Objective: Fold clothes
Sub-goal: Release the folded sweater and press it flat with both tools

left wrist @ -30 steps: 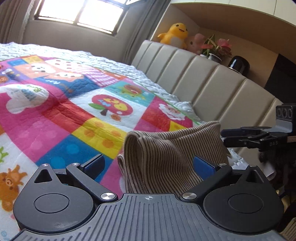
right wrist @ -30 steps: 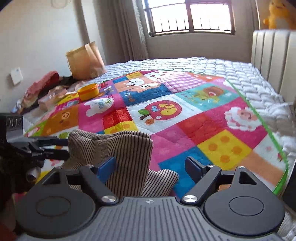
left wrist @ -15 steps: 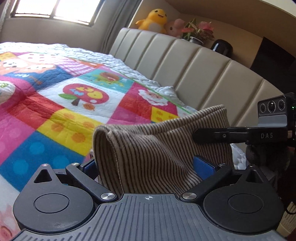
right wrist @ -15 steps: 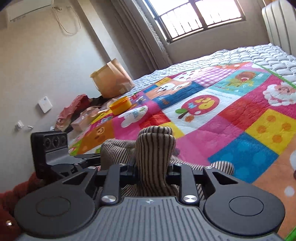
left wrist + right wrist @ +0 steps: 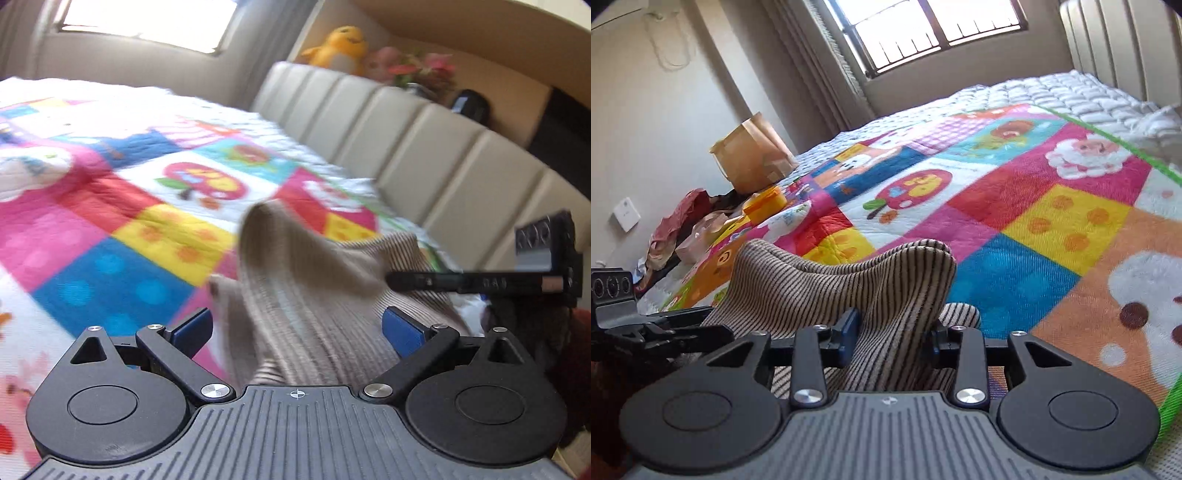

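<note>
Since half a second ago the left claw [image 5: 297,325] has swung so the striped garment [image 5: 849,280] flaps blurred before it, pads wide apart with cloth loose between them; the right claw [image 5: 892,334] is pinched narrow on a raised fold. That garment hangs bunched just above the patchwork quilt [image 5: 1052,221] on the bed. Risk: held on one side only, the free end may sag and twist, giving a crooked fold, or slip from the pinch.
</note>
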The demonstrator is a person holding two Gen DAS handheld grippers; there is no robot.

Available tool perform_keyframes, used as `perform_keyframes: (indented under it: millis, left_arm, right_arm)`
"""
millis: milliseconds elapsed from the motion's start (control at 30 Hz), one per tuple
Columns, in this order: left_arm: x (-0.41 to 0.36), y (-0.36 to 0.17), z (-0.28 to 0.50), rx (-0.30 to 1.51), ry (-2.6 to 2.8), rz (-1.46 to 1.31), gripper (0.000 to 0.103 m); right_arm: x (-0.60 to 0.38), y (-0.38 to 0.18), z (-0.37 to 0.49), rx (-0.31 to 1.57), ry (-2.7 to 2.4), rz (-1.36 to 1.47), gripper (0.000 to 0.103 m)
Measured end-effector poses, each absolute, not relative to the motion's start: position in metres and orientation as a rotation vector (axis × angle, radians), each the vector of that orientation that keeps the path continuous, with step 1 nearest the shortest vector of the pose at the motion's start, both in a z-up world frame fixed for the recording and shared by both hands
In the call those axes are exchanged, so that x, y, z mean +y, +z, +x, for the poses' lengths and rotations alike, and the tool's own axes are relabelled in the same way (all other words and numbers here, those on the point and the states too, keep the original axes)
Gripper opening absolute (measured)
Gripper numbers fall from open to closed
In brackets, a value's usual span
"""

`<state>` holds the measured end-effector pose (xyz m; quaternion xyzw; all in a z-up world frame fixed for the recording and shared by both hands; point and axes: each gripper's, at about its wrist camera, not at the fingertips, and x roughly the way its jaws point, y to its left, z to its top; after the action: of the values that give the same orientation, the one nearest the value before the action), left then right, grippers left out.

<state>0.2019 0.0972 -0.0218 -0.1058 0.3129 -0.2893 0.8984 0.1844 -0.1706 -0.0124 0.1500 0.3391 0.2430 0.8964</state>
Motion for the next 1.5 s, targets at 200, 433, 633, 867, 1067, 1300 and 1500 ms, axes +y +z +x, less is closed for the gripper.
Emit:
perform_keyframes:
  millis: [200,433,633,867,1067,1300,1500]
  left_arm:
    - [0.081,0.02,0.2,0.545,-0.657,-0.078,0.101]
    - [0.041,0.024,0.223,0.585,-0.664,0.129,0.101]
    - [0.048,-0.009,0.264,0.759,-0.577,0.054,0.103]
    - [0.061,-0.035,0.29,0.885,-0.551,-0.092,0.103]
    - [0.065,-0.032,0.277,0.861,-0.524,-0.113,0.103]
    - [0.072,-0.028,0.262,0.833,-0.499,-0.151,0.103]
    - [0.078,-0.013,0.242,0.787,-0.483,-0.096,0.103]
  right_arm:
    - [-0.168,0.006,0.16,0.637,0.42,0.231,0.067]
    - [-0.17,0.036,0.146,0.543,0.282,0.138,0.103]
    - [-0.154,0.005,0.183,0.656,0.156,0.008,0.103]
    - [-0.169,-0.021,0.181,0.732,0.163,0.188,0.103]
    - [-0.194,-0.001,0.13,0.734,0.285,0.414,0.103]
    - [-0.182,-0.007,0.063,0.843,0.424,0.611,0.093]
    - [-0.154,-0.04,0.08,0.957,0.48,0.825,0.063]
